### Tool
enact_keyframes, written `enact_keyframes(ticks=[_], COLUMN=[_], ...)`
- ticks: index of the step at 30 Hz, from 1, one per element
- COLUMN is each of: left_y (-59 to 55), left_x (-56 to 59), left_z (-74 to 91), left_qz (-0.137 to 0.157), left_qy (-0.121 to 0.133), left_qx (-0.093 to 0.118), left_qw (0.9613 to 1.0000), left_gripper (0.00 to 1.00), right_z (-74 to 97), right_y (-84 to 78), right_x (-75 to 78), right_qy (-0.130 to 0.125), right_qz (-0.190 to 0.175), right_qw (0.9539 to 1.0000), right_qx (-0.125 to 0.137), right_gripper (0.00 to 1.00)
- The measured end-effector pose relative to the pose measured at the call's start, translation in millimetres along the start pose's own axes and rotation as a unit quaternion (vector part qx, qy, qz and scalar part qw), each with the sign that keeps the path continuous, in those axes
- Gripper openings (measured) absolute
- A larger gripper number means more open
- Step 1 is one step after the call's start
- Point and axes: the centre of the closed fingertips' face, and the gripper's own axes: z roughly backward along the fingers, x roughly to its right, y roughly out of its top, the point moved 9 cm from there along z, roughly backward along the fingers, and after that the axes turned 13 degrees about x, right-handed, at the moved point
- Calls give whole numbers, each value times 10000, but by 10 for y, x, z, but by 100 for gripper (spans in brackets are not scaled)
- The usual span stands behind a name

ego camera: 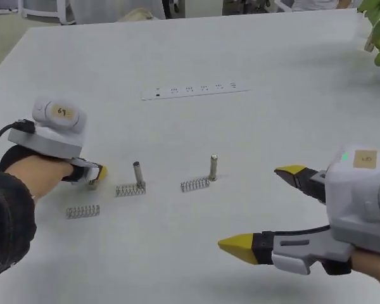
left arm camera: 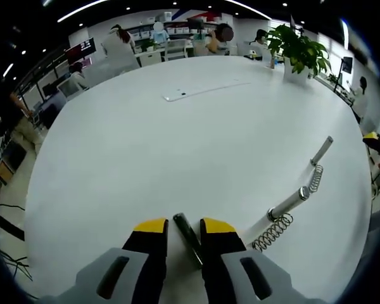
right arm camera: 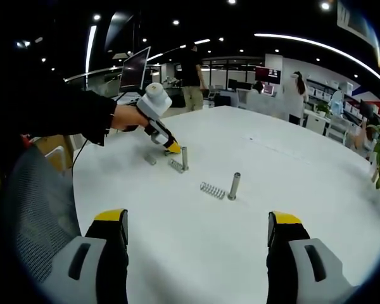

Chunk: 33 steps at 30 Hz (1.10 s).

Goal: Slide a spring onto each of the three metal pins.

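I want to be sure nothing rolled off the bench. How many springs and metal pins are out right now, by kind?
Springs: 3
Metal pins: 3, two standing upright and one between the jaws of the left gripper
Total: 6
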Motion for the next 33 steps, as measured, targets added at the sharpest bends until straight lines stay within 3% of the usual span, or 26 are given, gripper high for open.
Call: enact_keyframes(ticks=[11,33], left_y=[7,12], left_x=[-19,-15], left_z=[-21,-53], left_qz=[-43,161], left_qy=[46,135], left_qx=[-78,-223], left_qw=[9999,9995], left_gripper=[6,0], right_z=[-4,-2], right_y=[-9,-4], right_x=[-7,-6], right_qy=[11,24], right_qz=[-1,-13], right_qw=[10000,10000], right_qx=[-17,35], right_gripper=[90,89])
